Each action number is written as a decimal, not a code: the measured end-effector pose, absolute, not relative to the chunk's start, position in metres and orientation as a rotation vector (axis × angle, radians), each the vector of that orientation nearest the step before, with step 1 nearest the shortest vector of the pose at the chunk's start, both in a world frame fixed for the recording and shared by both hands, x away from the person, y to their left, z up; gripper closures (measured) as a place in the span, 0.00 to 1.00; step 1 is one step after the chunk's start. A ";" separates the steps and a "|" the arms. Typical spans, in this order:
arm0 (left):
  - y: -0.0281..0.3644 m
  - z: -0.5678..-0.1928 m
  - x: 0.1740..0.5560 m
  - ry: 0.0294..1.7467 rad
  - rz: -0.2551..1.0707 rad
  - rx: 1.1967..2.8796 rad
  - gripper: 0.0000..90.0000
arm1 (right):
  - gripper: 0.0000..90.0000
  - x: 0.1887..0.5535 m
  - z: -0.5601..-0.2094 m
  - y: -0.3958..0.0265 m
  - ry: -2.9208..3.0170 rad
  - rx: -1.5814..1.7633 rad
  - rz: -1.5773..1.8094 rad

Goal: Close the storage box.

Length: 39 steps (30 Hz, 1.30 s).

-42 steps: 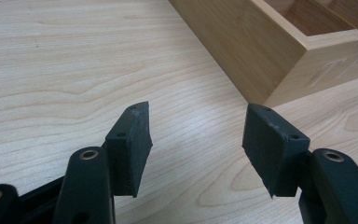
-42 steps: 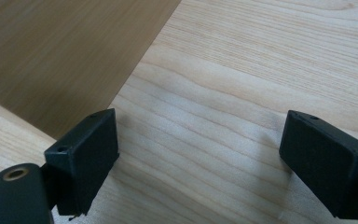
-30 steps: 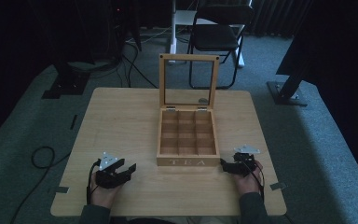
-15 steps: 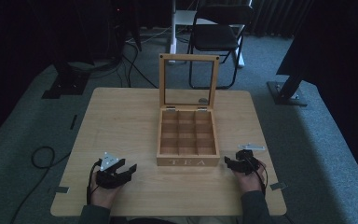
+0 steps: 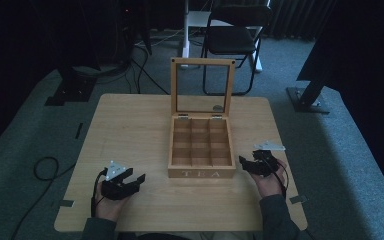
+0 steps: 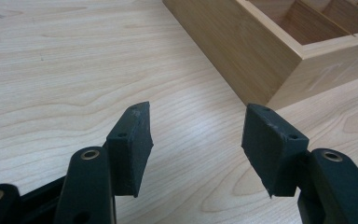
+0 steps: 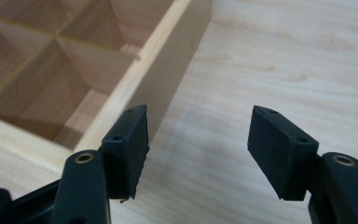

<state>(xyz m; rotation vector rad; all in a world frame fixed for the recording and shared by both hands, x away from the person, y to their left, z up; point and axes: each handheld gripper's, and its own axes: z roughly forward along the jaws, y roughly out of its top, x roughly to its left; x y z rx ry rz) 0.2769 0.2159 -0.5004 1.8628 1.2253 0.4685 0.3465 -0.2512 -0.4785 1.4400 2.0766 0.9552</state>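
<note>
Both grippers' fingers apart, empty, flanking tea box.

Dim studio, stand bases, floor cables

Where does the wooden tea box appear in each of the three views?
High view: tea box at the table's middle, lid raised.
Left gripper view: its near corner at upper right.
Right gripper view: its compartments and side wall at upper left.
Shared landmark: the light wooden table.
</note>
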 end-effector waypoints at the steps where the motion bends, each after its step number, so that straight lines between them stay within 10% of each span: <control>1: 0.216 -0.500 0.277 1.225 0.468 1.863 0.47 | 0.42 0.347 -0.478 -0.251 2.077 1.440 0.955; 39: 0.208 -0.477 0.301 1.162 0.519 1.878 0.50 | 0.42 0.401 -0.435 -0.222 2.089 1.214 0.938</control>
